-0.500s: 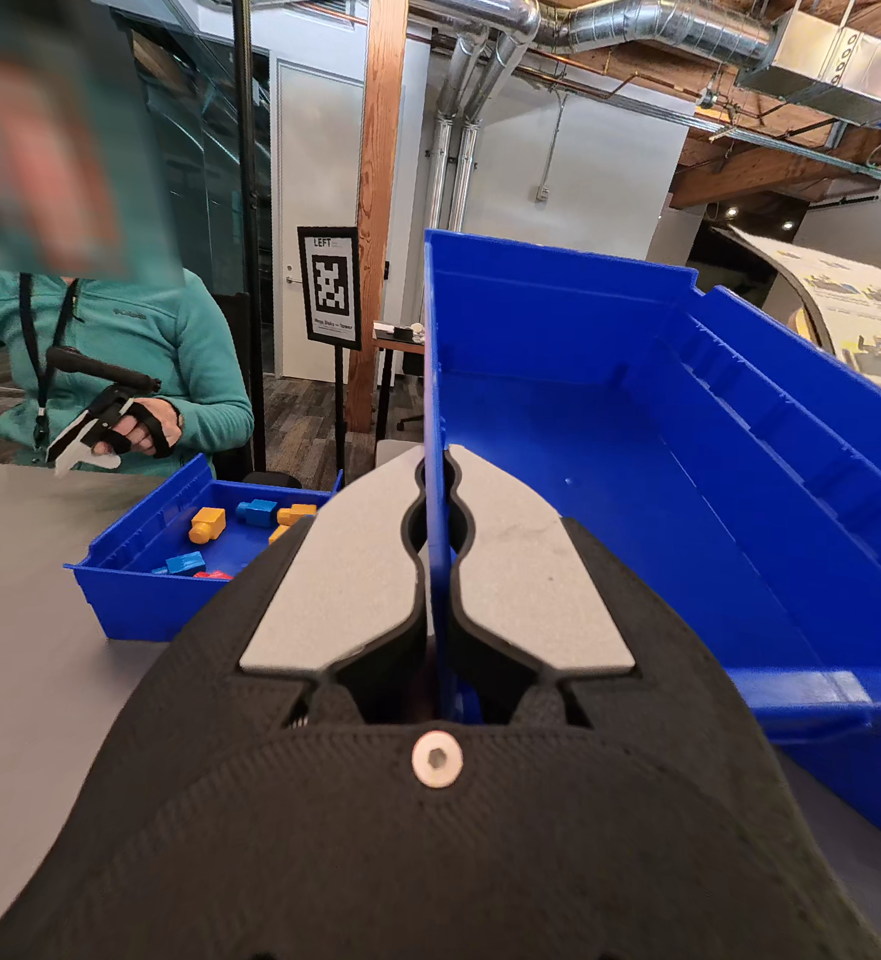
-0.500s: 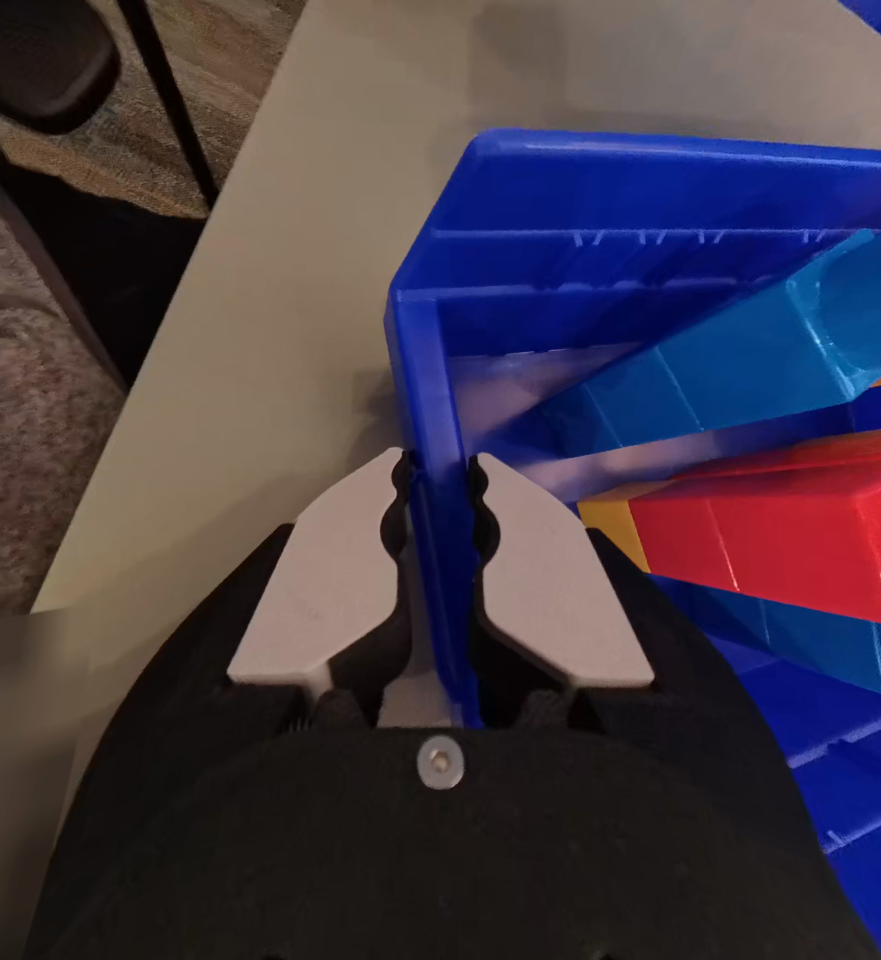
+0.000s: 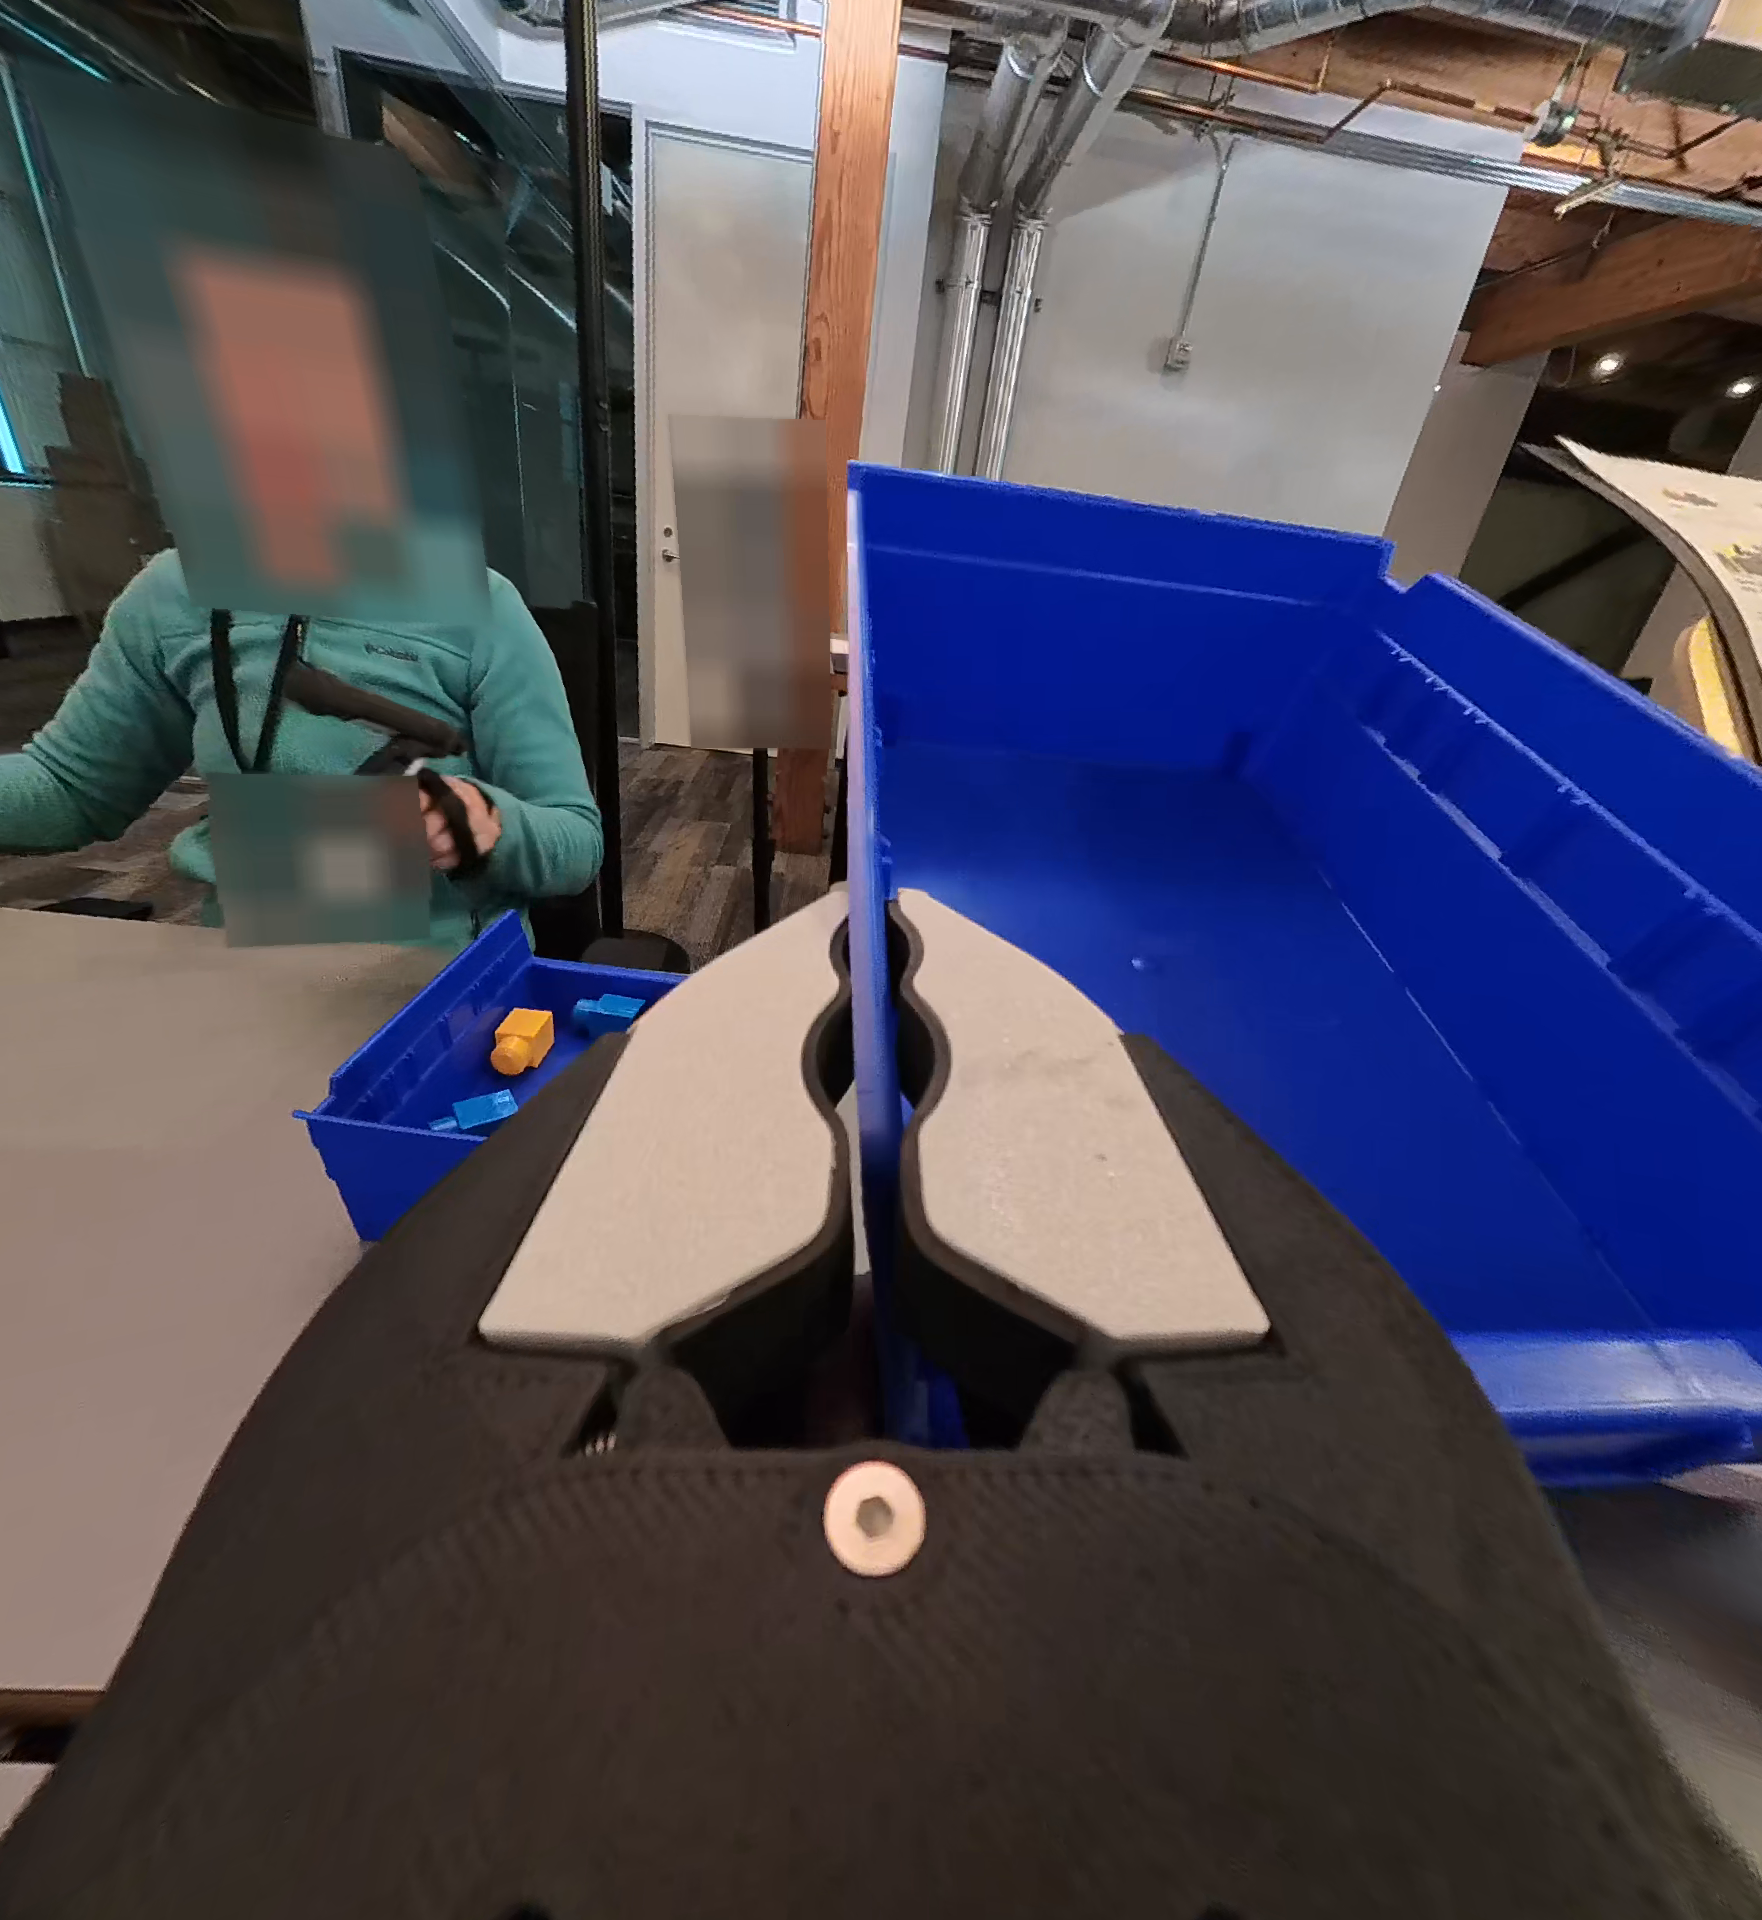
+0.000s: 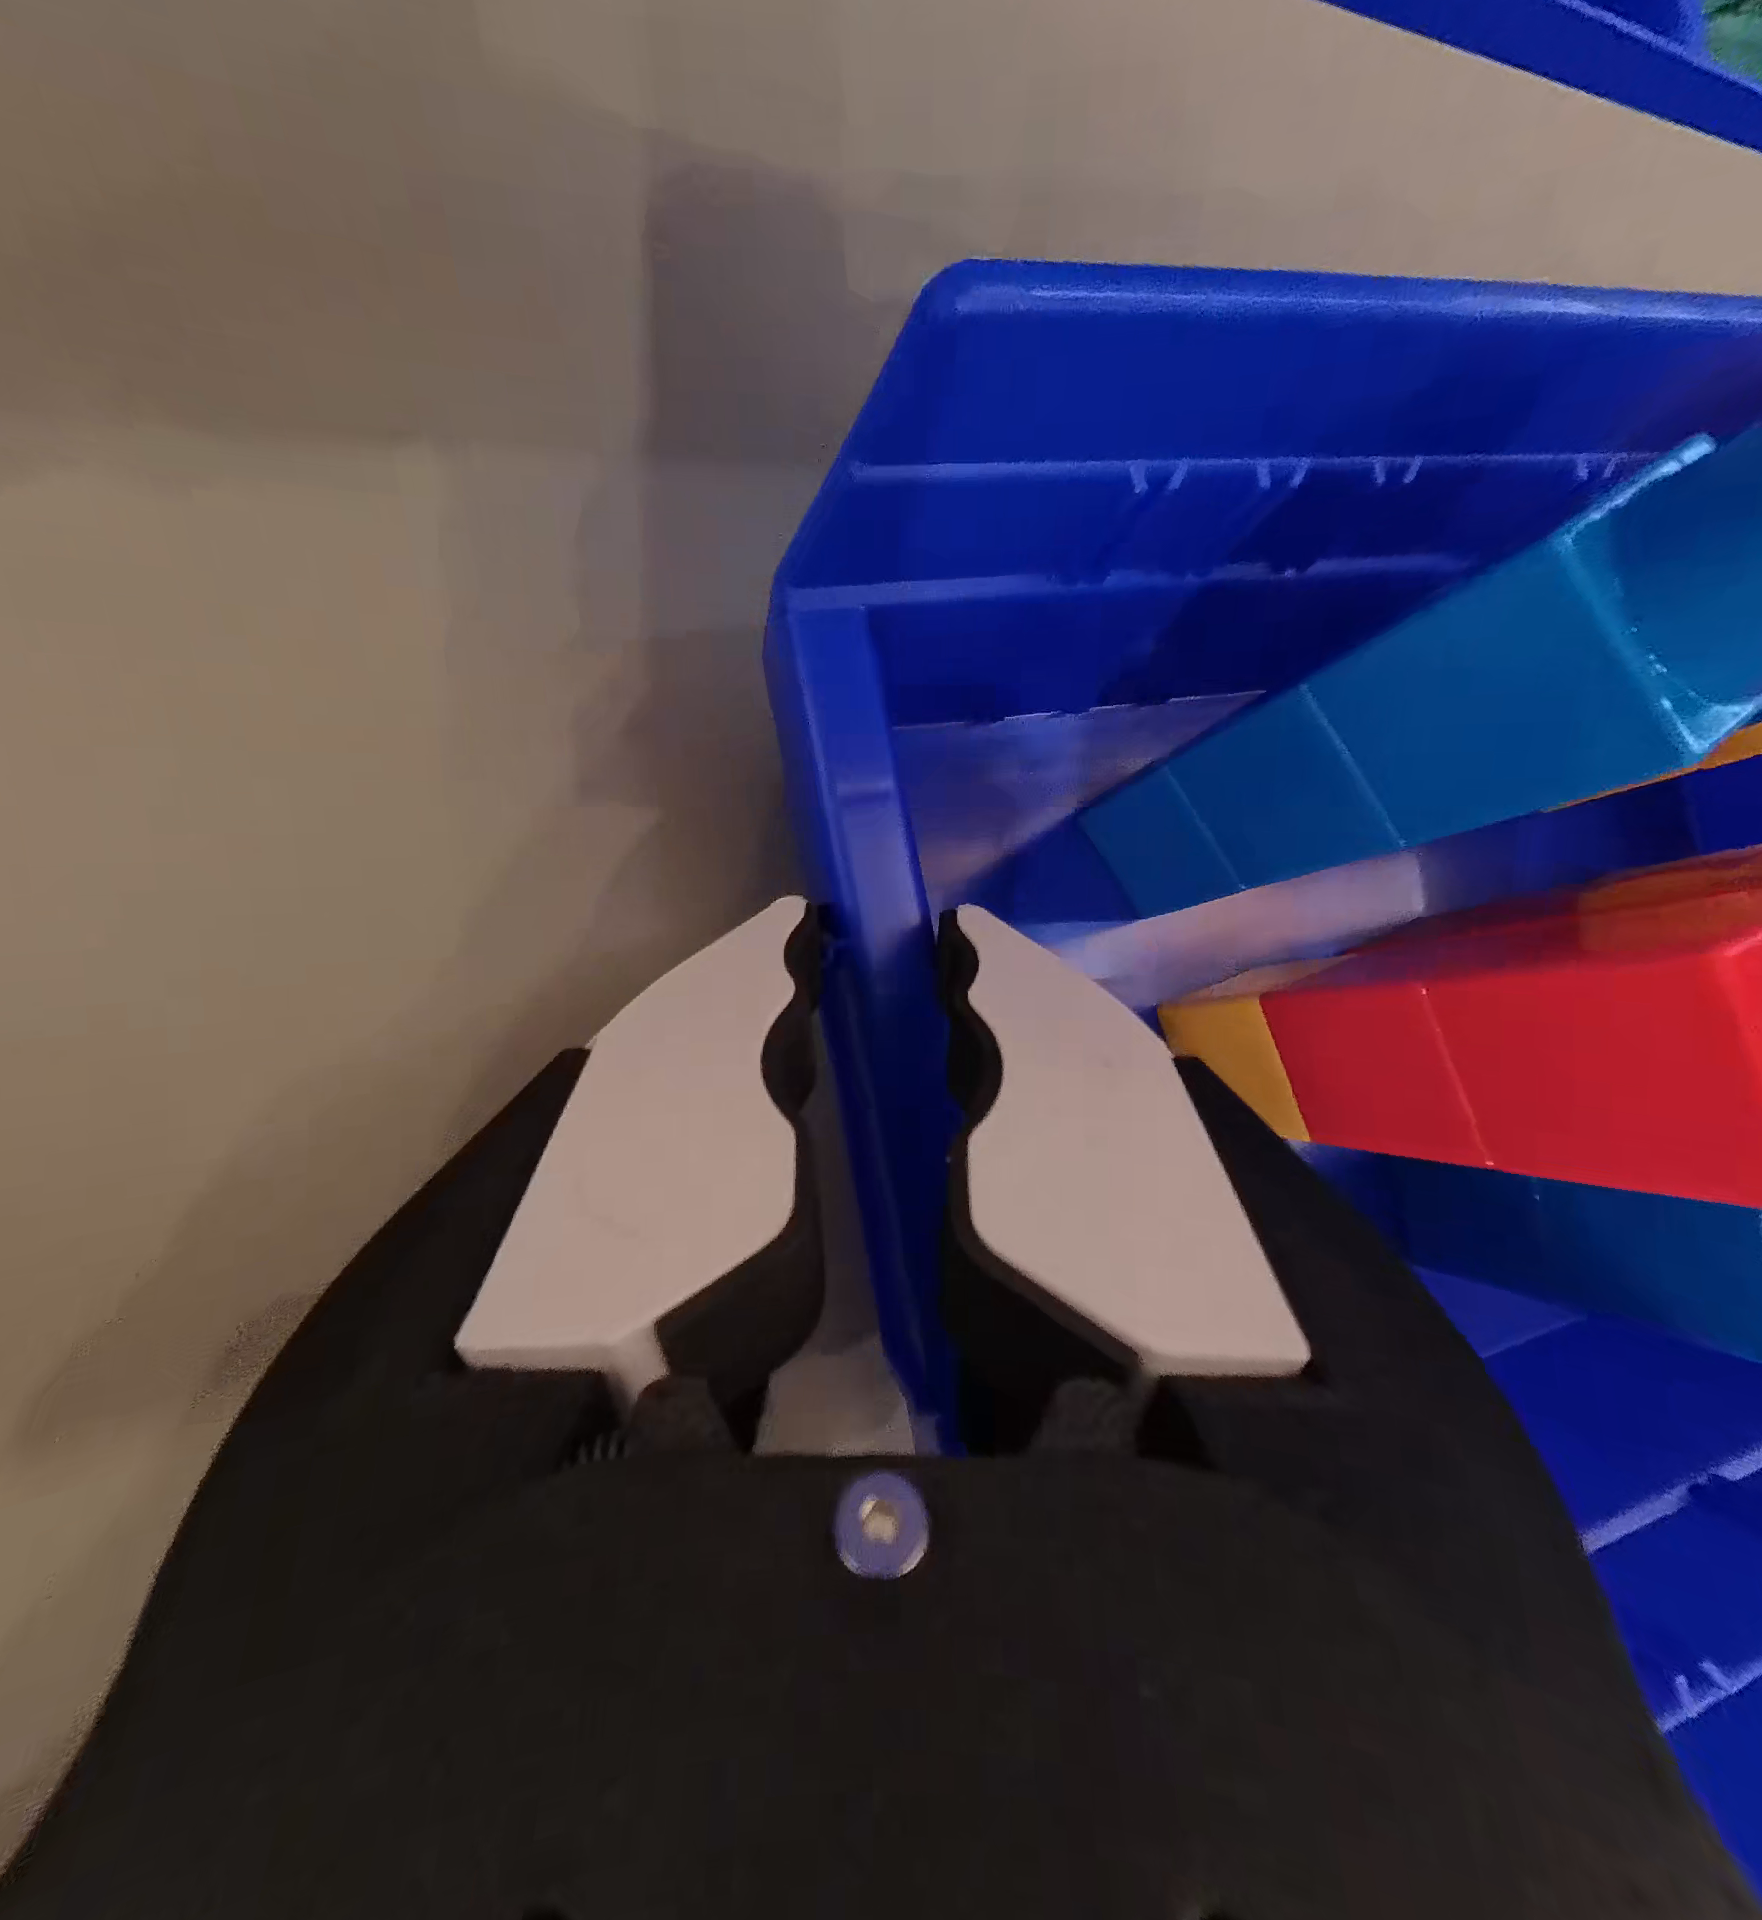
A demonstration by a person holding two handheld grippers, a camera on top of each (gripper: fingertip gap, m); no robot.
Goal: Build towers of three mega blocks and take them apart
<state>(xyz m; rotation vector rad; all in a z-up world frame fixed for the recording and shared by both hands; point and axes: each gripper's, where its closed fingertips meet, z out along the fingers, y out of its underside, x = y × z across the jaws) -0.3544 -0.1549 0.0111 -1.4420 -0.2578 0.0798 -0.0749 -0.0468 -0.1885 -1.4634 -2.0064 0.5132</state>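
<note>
A: What has the left gripper (image 3: 872,925) got hold of?

B: The thin side wall of a large blue plastic bin (image 3: 1220,1039). Its two grey pads are closed right down on that wall, one on each side, with the bin's bare inside opening to the right of it.

A: And the right gripper (image 4: 877,920)?

B: It grips a thicker wall of a blue plastic storage bin (image 4: 1272,364) near one corner, jaws partly closed, both pads pressed against the wall. That bin sits on the pale grey desk (image 4: 337,623), just inside its edge as far as the blur allows.

A: Where are the mega blocks?

B: Inside the bin the right gripper holds. A tower of light blue plastic blocks (image 4: 1428,748) leans toward the gripped corner. Below it lies a tower of red blocks with a yellow end block (image 4: 1479,1081), and another blue stack sits beneath that.

A: Anything else?

B: Across the desk, a smaller blue bin (image 3: 409,1060) holds loose yellow and blue blocks (image 3: 522,1039). Behind it sits a person in a teal fleece (image 3: 503,707).
</note>
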